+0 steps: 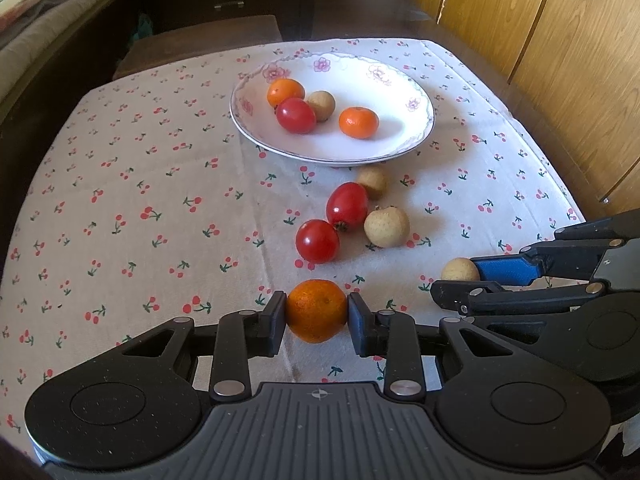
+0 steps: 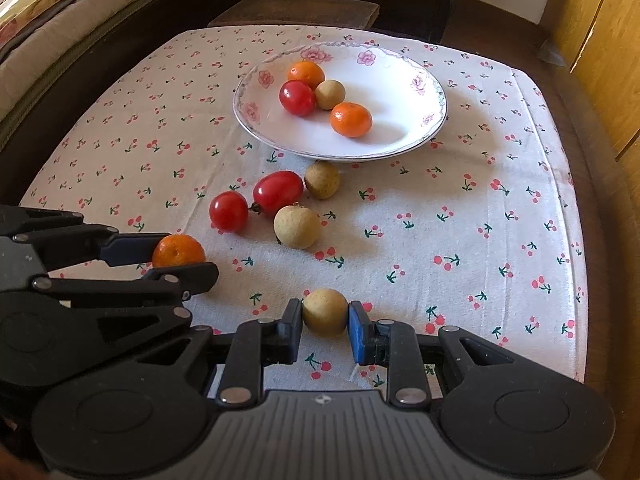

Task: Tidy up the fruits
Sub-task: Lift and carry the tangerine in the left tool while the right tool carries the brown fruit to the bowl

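white plate [image 2: 404, 136] holds four fruits. left claw [image 1: 317, 312] pinches an orange [image 1: 316, 310], right claw [image 2: 325, 314] a longan [image 2: 325, 312], both low over the bench; four loose fruits [image 2: 276, 189] remain. roughly halfway.

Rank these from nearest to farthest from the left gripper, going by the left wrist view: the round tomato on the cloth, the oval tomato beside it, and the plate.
1. Round tomato, just ahead of the left gripper on the cloth.
2. Oval tomato, slightly farther and to the right, next to the round one.
3. Plate, farthest, at the far side of the cloth.
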`<state>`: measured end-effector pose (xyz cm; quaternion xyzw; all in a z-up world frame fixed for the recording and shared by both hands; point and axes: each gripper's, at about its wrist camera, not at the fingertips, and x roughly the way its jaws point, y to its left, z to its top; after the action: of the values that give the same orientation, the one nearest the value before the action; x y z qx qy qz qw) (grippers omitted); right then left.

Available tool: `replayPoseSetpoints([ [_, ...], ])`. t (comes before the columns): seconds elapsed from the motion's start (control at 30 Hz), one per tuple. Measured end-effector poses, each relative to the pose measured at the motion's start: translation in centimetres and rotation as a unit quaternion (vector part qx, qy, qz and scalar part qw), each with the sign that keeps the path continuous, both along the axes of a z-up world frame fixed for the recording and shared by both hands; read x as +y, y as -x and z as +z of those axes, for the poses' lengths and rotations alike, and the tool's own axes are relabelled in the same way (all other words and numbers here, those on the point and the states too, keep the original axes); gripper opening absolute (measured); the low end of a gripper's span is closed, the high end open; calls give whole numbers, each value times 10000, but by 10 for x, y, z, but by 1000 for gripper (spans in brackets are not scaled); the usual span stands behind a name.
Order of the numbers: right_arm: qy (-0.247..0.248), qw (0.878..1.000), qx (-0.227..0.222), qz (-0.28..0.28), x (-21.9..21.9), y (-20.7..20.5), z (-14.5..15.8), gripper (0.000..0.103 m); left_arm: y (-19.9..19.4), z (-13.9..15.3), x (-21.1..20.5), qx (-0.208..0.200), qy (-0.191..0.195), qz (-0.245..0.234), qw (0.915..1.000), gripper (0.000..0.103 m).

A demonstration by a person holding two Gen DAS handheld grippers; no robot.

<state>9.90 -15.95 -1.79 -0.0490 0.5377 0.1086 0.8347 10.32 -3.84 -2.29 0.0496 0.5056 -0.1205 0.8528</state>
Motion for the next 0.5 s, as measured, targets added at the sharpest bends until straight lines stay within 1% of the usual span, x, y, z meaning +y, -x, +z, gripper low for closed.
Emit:
replayPoseSetpoints([
  [0.33,-49,9999,-116,-111,-2,-2,7,27,-2,7,-2,-123,23,36,9999,40],
  [0.5,-121,9996,-183,-156,-4,-3,11,27,-3,13,-3,-254,-26,24,9997,40],
])
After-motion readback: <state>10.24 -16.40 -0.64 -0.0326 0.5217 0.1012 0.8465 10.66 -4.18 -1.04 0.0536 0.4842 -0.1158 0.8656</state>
